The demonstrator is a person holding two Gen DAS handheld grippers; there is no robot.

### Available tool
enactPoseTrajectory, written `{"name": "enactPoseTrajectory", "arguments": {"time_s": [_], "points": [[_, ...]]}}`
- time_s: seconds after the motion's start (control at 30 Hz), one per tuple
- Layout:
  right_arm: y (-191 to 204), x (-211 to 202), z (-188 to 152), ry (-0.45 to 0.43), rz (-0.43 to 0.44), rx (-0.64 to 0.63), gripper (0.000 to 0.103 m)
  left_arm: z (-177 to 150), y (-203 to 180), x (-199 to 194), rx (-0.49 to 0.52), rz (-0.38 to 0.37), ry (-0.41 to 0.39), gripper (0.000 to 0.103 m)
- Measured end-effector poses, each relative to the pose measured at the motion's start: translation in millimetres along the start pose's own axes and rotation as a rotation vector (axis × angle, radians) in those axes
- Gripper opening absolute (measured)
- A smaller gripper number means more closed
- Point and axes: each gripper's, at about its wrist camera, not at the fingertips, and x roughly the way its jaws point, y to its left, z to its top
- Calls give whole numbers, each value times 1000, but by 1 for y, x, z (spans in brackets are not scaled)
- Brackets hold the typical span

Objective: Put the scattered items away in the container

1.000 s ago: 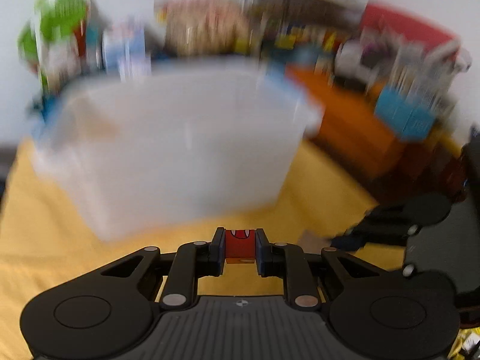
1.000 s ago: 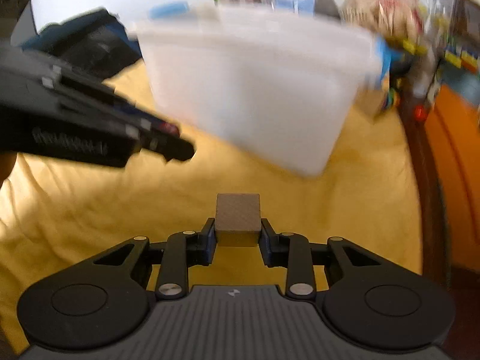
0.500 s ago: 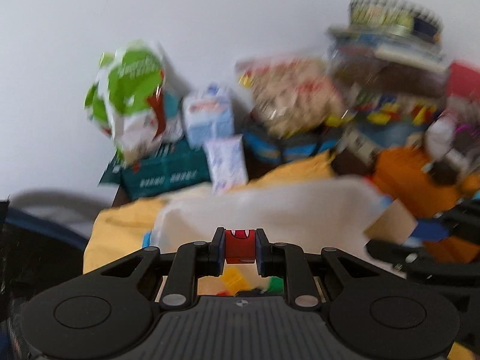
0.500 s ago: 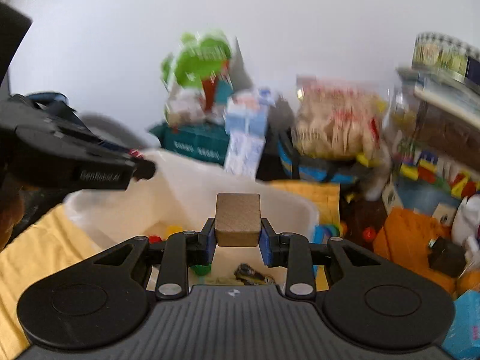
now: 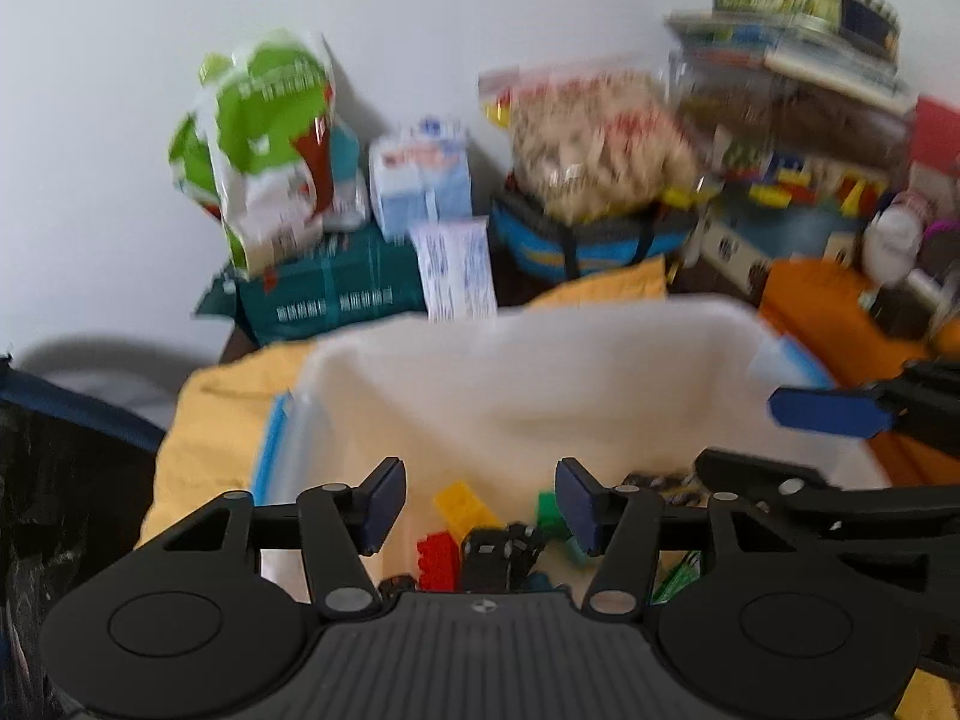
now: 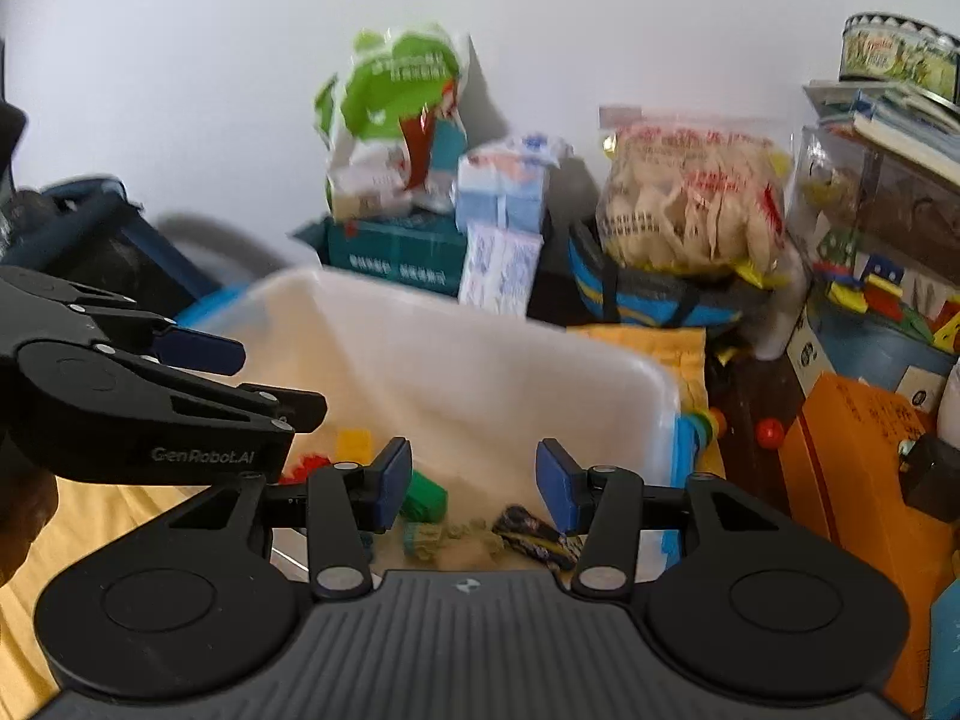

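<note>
Both claws are opening over the container [image 5: 600,372], nothing between the jaws: left claw [image 5: 477,507], right claw [image 6: 474,483]. Better staying above the middle, toys at six o'clock.

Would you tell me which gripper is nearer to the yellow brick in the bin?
Left. The left gripper hangs directly above the yellow brick; the right gripper hangs off to its right. Both are opening, empty.

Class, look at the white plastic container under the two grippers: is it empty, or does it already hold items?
It holds items. Inside the white plastic container lie a yellow brick, a red brick and a green block.
</note>
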Motion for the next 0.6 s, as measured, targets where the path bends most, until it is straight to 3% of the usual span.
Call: {"name": "enactPoseTrajectory", "arguments": {"time_s": [0.13,0.27,0.33,0.43,0.6], "points": [[4,-22,2,-32,35,4,51,4,0,-30,-2,-1,-58,71],[7,-36,-2,-16,37,29,56,-3,-5,-46,-19,20,-59,72],[7,-38,-5,9,21,67,61,-7,-7,-48,-44,26,-39,72],[7,-37,-12,62,-21,120,88,-14,-9,-52,-74,33,2,72],[-1,-30,-15,141,-24,171,92,-16,-9,-54,-65,48,55,72]]}}
